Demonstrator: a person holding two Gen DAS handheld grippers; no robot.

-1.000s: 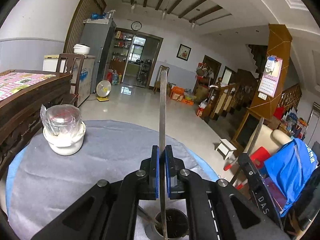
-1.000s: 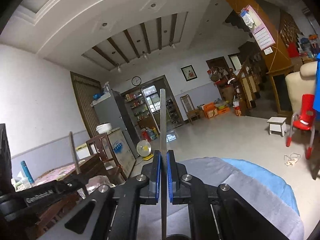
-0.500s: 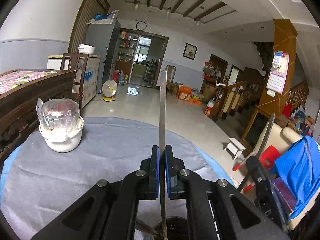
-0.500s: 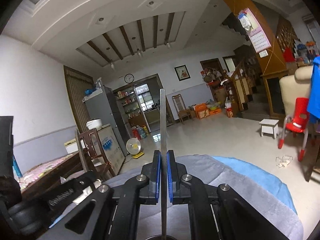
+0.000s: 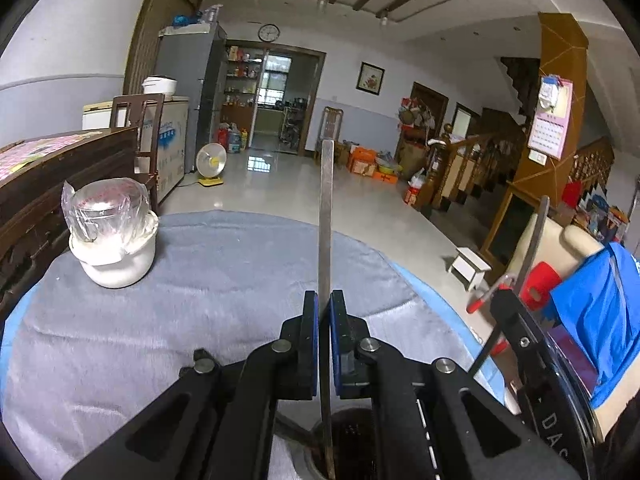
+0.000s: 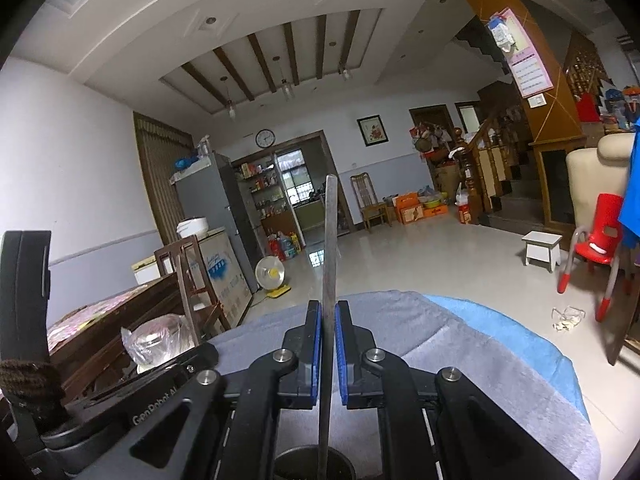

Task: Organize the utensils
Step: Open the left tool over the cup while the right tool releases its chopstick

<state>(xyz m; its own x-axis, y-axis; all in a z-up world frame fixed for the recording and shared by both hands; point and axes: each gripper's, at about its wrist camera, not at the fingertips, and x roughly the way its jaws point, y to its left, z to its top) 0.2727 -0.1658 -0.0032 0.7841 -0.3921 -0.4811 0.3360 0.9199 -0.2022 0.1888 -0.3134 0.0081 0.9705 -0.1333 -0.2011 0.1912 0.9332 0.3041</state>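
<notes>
My left gripper is shut on a flat metal utensil handle that stands upright; its lower end reaches down into a dark round holder at the bottom edge. My right gripper is shut on a second upright metal utensil handle, whose lower end goes into the dark holder below it. The right gripper with its utensil shows at the right of the left wrist view. The left gripper body shows at the left of the right wrist view. The utensil heads are hidden.
A grey cloth over a blue cover lies on the round table. A white jar wrapped in clear plastic stands at the far left. A dark wooden table is beyond it; a red chair stands right.
Both grippers have tilted down a little with their utensils; the table and jar fill more of both views. The grips have not changed.
</notes>
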